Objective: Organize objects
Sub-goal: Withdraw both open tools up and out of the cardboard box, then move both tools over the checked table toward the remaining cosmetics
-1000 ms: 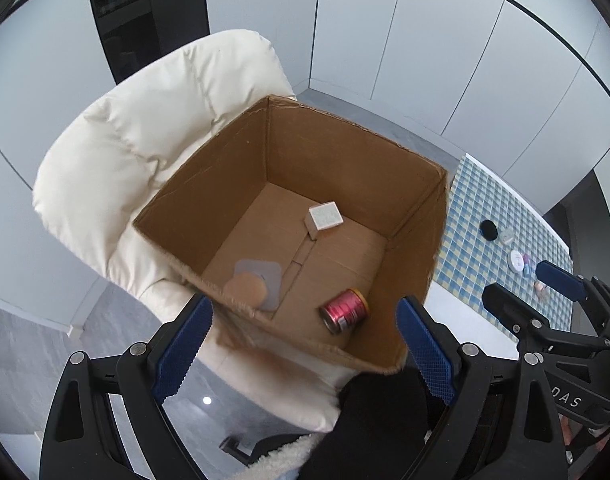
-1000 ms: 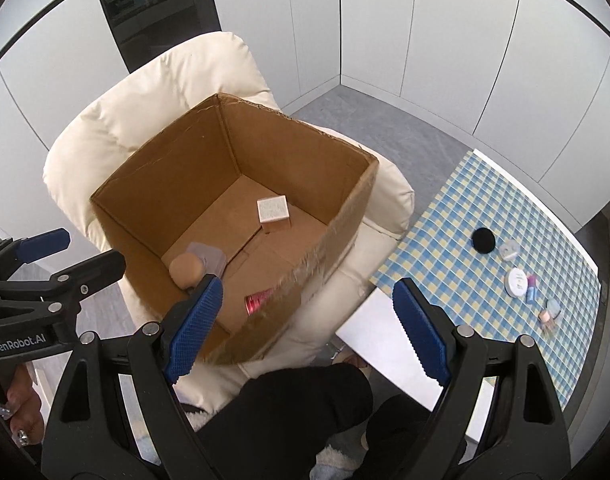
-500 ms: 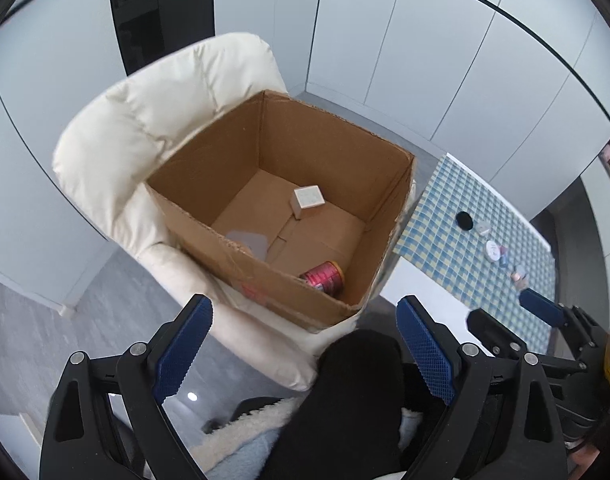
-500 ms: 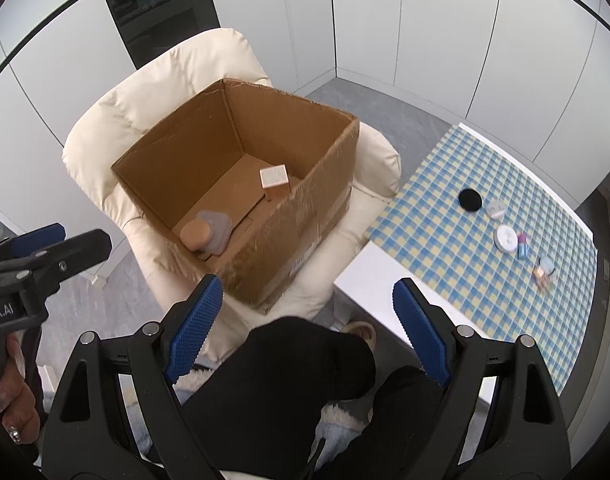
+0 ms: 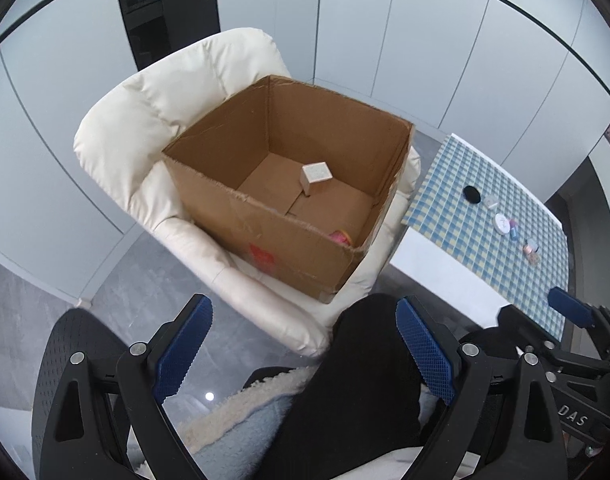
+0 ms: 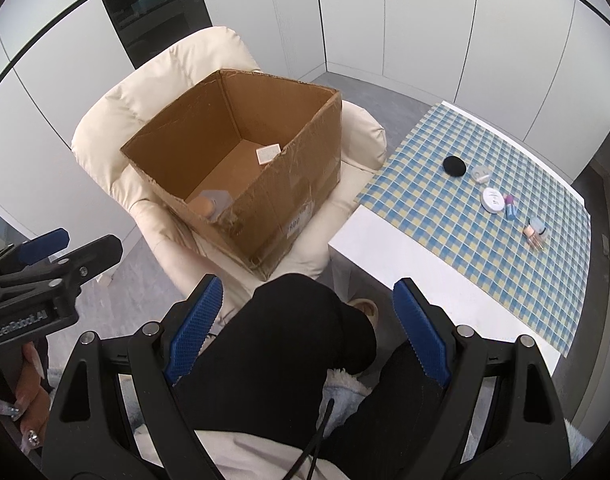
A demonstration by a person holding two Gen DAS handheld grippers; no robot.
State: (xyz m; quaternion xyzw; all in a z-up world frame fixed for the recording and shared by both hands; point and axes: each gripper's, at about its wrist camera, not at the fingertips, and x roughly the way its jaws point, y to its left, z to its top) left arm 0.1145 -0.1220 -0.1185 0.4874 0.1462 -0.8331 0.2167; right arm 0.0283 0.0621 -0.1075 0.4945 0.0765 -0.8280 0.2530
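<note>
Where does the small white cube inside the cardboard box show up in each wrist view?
Left wrist: the small white cube sits on the box floor, just above the picture's middle.
Right wrist: only its top shows over the box's near wall, left of centre in the upper half.
Shared landmark: the cardboard box on the cream armchair.

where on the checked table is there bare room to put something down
The near stretch of the blue-and-yellow checked tablecloth and the bare white strip at its edge are free. It is crowded from the black round puff to the small bottles.
</note>
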